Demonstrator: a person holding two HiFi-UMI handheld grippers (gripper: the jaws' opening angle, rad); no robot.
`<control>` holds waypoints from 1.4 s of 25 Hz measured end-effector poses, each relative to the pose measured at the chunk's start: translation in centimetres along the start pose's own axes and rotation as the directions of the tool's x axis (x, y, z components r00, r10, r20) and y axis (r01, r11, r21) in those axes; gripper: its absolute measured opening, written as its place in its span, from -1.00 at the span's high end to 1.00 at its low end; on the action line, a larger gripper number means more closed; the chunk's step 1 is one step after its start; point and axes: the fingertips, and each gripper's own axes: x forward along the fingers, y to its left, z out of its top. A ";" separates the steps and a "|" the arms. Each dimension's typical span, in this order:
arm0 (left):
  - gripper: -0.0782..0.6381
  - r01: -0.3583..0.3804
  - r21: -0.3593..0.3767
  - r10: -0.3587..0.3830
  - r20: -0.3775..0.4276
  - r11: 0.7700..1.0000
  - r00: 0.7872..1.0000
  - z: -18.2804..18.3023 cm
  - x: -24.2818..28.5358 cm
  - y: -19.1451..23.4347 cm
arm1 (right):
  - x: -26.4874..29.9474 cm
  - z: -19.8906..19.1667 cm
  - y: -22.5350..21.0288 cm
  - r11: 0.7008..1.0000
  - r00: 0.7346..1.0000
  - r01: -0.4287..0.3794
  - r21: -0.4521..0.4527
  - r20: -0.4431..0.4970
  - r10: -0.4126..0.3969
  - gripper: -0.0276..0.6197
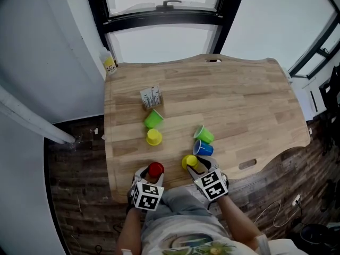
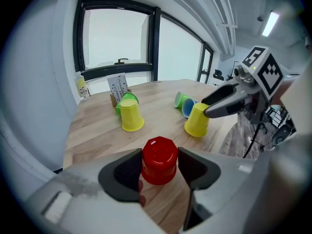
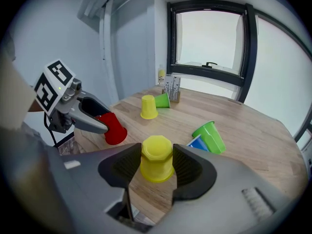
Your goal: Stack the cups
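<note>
A red cup (image 1: 155,169) stands upside down near the table's front edge, and my left gripper (image 2: 160,167) is shut on it, pads against both its sides. Beside it, an upside-down yellow cup (image 3: 157,157) sits in my right gripper (image 3: 156,162), which is shut on it. Further back, a second yellow cup (image 1: 154,137) stands upside down with a green cup (image 1: 153,119) lying behind it. To the right, another green cup (image 1: 204,134) and a blue cup (image 1: 203,148) lie on their sides, touching.
The wooden table (image 1: 239,105) has a wavy right edge and a slot near the front. A small printed box (image 1: 151,97) stands behind the left green cup. A bottle (image 1: 109,62) sits at the back left corner, below the window.
</note>
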 end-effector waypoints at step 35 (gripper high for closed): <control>0.10 0.078 0.031 -0.077 -0.017 0.996 0.997 2.2 1.9 -0.7 | 3.4 1.9 3.9 0.991 0.993 -0.115 -0.067 -0.024 0.114 0.28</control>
